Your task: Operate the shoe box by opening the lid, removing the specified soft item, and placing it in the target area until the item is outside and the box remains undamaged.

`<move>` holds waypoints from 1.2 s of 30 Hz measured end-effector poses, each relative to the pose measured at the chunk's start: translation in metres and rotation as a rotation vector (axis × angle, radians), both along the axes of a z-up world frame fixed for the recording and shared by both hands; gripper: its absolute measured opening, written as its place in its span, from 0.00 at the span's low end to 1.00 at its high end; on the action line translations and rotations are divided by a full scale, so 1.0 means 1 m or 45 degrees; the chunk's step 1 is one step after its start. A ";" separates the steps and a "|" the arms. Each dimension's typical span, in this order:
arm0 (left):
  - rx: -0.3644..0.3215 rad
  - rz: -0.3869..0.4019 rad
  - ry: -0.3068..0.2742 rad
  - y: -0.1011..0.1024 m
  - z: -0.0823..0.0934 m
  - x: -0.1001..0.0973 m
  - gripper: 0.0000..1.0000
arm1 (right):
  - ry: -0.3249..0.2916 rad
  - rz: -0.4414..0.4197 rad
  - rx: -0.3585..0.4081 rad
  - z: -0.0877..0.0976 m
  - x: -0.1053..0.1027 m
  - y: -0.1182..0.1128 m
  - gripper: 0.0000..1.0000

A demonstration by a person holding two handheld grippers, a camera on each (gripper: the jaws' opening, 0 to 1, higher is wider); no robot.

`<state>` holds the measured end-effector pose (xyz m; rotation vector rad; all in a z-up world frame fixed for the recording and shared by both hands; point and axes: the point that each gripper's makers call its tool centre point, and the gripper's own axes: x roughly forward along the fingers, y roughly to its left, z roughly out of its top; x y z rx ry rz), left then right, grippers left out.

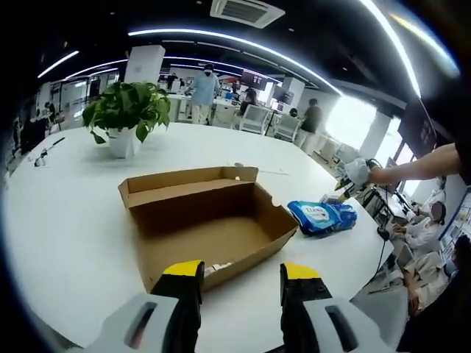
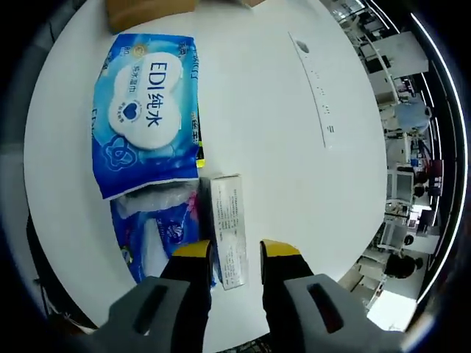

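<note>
- Left gripper view: the shoe box [image 1: 210,224] lies in the middle of the frame on the white table [image 1: 66,213], lid folded back, inside apparently empty. The blue soft pack [image 1: 321,217] rests on the table right of the box, just beside its corner, so the removal looks done.
- The left gripper [image 1: 241,283], at the bottom, stands wide with nothing between its jaws. The right gripper [image 1: 355,176] hovers at the right edge, near the pack; its state is unclear here.
- Right gripper view: the blue soft pack [image 2: 147,110] fills the upper left, a second pack [image 2: 158,232] below it. The right gripper [image 2: 234,254] is slightly parted around a small white carton [image 2: 228,228]; whether it grips I cannot tell.
- The shoe box [image 2: 147,11] is cut off at the top. No target area is marked.
</note>
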<state>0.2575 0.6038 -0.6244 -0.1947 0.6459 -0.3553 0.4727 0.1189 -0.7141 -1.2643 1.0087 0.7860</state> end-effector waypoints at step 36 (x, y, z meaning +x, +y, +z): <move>0.025 -0.035 -0.015 0.005 0.002 0.002 0.41 | -0.035 -0.444 1.197 0.063 -0.054 0.162 0.30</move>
